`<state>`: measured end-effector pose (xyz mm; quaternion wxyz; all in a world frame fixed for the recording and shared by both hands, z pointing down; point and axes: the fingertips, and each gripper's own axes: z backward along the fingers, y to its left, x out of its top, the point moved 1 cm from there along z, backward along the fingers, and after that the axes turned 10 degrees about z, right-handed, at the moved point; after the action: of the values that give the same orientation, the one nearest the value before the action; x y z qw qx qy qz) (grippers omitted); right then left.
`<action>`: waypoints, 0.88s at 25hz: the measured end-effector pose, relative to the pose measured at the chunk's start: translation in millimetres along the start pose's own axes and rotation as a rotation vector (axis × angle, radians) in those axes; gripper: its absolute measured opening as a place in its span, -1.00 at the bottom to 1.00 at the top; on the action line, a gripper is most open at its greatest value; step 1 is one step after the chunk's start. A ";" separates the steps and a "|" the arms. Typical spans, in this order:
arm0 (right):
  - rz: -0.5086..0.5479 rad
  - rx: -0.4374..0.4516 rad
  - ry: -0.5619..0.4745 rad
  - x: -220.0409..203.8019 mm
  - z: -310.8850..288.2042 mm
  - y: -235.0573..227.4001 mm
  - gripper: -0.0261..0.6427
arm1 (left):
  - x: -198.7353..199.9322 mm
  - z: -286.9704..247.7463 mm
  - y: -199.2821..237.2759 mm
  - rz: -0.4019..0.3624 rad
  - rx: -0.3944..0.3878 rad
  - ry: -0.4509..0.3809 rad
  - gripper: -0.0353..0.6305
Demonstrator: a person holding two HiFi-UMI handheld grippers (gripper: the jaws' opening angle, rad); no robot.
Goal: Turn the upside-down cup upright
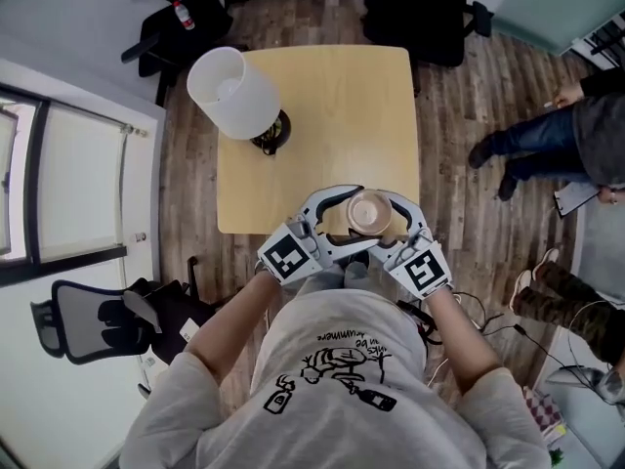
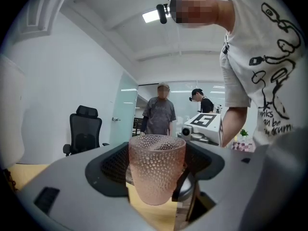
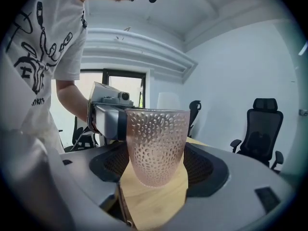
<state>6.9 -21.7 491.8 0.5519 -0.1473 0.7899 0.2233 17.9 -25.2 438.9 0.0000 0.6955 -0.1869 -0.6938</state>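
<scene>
Left forearm (image 1: 232,313) and right forearm (image 1: 466,322) angle inward at the near side. Left gripper (image 2: 157,170) and right gripper (image 3: 157,158) face each other, the jaws of each seemingly pressed against one upright cup (image 1: 370,212).

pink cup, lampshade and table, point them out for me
pink dimpled cup (image 2: 156,170), left gripper view, middle of its side wall
white lampshade (image 1: 232,91), head view, middle of the shade
wooden table (image 1: 342,115), head view, bare part of its top
</scene>
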 end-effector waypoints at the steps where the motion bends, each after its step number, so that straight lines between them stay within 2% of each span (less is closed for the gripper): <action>1: -0.001 0.005 0.013 -7.7 -2.4 -0.3 0.08 | -6.8 -1.7 3.3 -0.002 0.001 0.006 0.19; 7: -0.016 0.026 0.076 -53.6 -16.8 3.4 0.08 | -49.7 -8.1 19.6 -0.025 0.006 0.057 0.19; 22: -0.053 0.069 0.156 -149.2 -51.2 16.5 0.08 | -145.0 -15.2 55.3 0.020 0.038 0.124 0.19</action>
<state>9.6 -36.0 649.7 0.4991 -0.1660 0.8335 0.1693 22.9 -42.9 593.7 0.0052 0.7350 -0.2065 -0.6458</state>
